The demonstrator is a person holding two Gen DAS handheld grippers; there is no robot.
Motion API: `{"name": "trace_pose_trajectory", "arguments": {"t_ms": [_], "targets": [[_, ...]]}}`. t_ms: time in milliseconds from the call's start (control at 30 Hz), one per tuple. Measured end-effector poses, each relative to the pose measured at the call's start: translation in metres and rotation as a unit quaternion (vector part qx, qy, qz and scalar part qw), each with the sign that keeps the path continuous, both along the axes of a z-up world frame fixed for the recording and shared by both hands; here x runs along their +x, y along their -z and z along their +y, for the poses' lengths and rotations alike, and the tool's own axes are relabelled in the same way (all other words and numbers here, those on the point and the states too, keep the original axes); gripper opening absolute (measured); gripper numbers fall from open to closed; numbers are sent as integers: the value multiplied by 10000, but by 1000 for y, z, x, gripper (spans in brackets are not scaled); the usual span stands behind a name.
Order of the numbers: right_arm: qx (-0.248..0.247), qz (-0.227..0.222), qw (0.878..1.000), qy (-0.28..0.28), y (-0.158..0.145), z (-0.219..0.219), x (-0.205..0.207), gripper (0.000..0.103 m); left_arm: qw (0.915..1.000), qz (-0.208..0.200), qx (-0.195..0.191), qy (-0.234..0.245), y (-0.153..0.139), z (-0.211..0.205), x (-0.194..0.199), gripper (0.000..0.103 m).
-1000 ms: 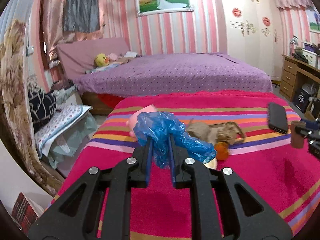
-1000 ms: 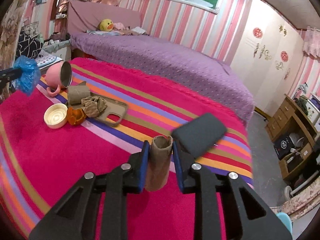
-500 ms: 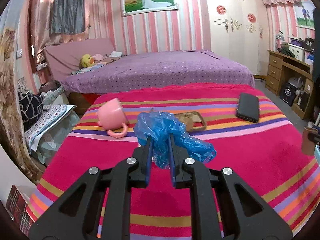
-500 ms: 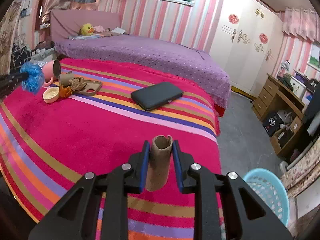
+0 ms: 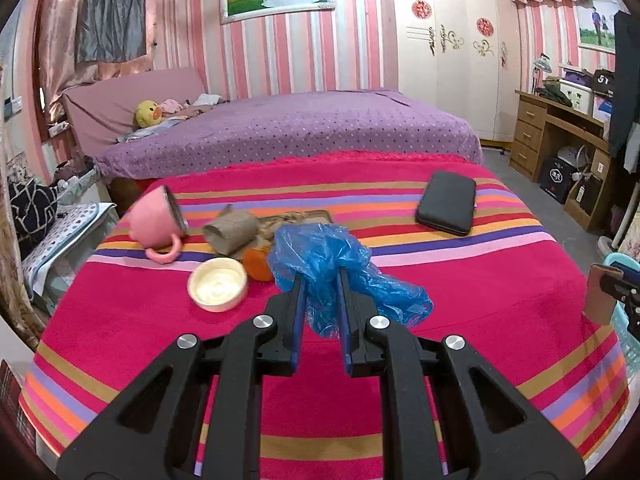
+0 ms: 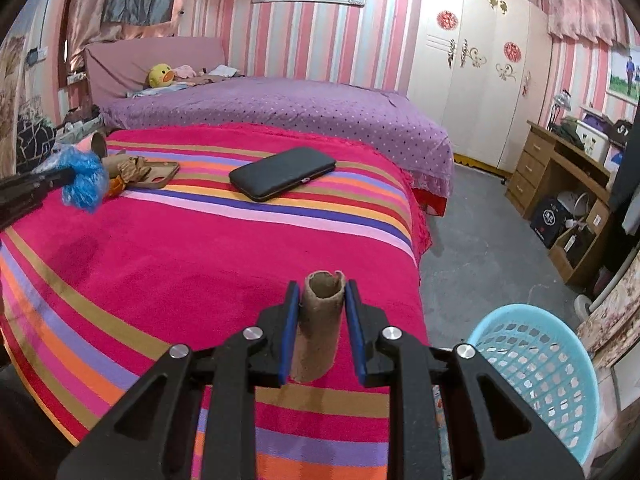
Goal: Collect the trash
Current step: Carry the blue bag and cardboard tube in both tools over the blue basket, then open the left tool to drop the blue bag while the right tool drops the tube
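Blue plastic bag (image 5: pixel 332 268) and cardboard tube (image 6: pixel 320 320) stay clamped in left gripper (image 5: pixel 320 280) and right gripper (image 6: pixel 322 292), now nearer basket (image 6: pixel 560 344).

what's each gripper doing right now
left gripper: shut on the crumpled blue plastic bag
right gripper: shut on the brown cardboard tube

The blanket (image 5: pixel 460 280) is magenta with bands of orange, tan, purple and pale pink. At ten o'clock on it lies a pink mug (image 5: pixel 158 216), and at two o'clock a black case (image 5: pixel 446 202). The crumpled plastic bag (image 5: pixel 332 268) is bright blue. The cardboard tube (image 6: pixel 320 320) is dull brown, and the basket (image 6: pixel 536 364) at four o'clock is light blue. The bedspread (image 6: pixel 280 108) behind is purple with small dots. The walls (image 5: pixel 296 52) have pink and white stripes.
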State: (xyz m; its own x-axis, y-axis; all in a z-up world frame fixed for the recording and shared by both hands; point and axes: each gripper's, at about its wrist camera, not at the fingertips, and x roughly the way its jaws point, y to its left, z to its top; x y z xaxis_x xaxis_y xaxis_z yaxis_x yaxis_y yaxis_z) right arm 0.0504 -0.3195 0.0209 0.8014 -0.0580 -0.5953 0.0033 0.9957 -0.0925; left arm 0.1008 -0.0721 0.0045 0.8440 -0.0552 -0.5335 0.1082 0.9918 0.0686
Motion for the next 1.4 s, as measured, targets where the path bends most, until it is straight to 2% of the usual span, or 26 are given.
{"name": "trace_pose_trajectory", "arguments": {"t_ms": [367,633,700,833,1067,1400], "targets": [[197,-185,9995,168,-8,-36,-9,23,9994,-4,77,324,4,-61,-4,13],[446,-365,9961,662,-20,-106,-28,24,9973,24,27,734,1,-129,-14,13],[455,-377,9947,837,-20,-126,-36,24,9951,67,-56,987,1,-155,-20,13],[493,-356,9913,1169,-15,-162,-51,24,9894,23,11,1449,2,-204,-36,13],[570,-302,9824,1755,-1,-222,-77,24,9771,266,-199,2100,9,-279,-54,13],[800,-299,9758,2012,14,-255,-87,23,9619,575,-81,2670,38,-360,-74,13]]}}
